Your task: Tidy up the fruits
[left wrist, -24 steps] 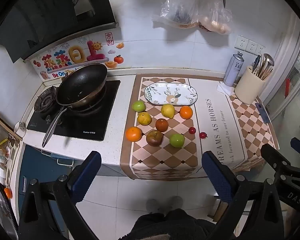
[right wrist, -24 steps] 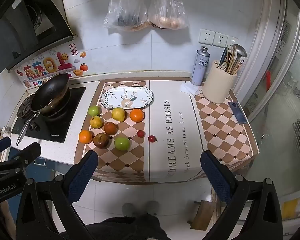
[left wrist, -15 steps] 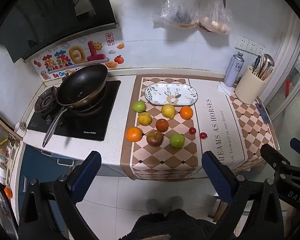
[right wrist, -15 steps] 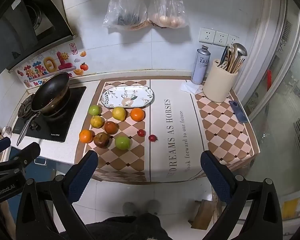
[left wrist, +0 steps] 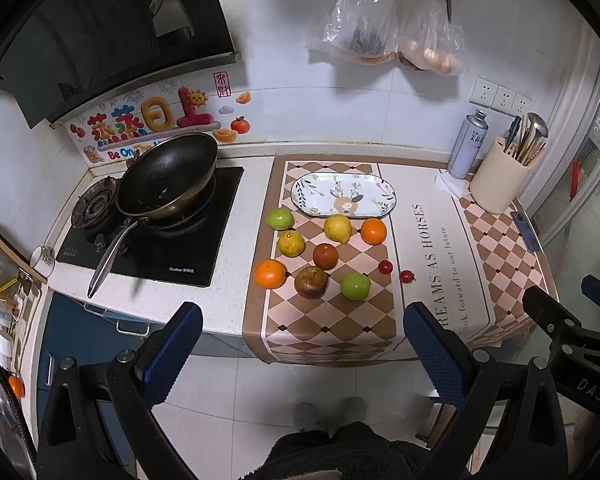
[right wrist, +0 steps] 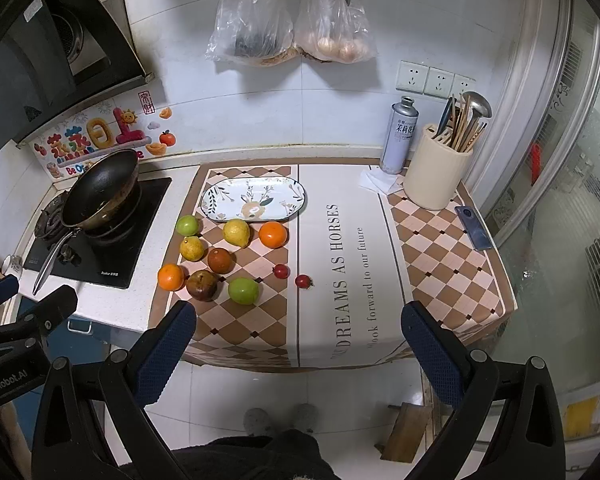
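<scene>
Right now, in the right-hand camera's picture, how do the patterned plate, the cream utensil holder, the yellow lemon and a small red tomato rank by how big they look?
Largest to smallest:
1. Patterned plate, widest.
2. Cream utensil holder; close to the plate in area, so this order is unsure.
3. Yellow lemon.
4. Small red tomato, clearly smallest.

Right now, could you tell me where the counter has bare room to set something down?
Free: the lettered white strip between the cherry tomatoes and utensil holder; the plate is empty. Crowded: the fruit cluster before it.
</scene>
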`<state>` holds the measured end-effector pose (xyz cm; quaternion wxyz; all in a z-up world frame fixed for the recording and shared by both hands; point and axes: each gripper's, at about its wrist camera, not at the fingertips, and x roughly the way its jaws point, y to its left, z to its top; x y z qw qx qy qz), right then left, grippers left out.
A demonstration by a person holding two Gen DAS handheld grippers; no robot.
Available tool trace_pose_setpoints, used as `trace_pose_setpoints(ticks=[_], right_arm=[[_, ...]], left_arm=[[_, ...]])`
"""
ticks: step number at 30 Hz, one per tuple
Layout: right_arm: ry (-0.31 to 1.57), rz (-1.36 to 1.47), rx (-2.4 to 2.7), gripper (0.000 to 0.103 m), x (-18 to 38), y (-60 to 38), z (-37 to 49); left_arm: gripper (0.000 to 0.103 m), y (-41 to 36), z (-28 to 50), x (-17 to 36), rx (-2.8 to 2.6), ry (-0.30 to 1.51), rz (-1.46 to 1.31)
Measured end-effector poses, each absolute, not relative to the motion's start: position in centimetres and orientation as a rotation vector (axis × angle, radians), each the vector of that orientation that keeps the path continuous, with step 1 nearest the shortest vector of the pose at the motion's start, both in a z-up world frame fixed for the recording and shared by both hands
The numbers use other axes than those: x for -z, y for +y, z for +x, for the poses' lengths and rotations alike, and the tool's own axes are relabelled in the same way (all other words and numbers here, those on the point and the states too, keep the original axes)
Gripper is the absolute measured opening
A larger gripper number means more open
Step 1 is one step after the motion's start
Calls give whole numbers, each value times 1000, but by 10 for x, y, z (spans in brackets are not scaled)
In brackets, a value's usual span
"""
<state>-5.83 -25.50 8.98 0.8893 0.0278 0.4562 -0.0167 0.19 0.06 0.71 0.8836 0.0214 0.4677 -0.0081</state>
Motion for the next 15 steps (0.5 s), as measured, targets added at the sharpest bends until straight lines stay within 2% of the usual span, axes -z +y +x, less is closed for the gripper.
trace_pose_setpoints(ticks=[15], right_arm=[[936,59,38,103,-94,-258,-57]], left_arm=[[103,-1,2,-10,19,966,44]])
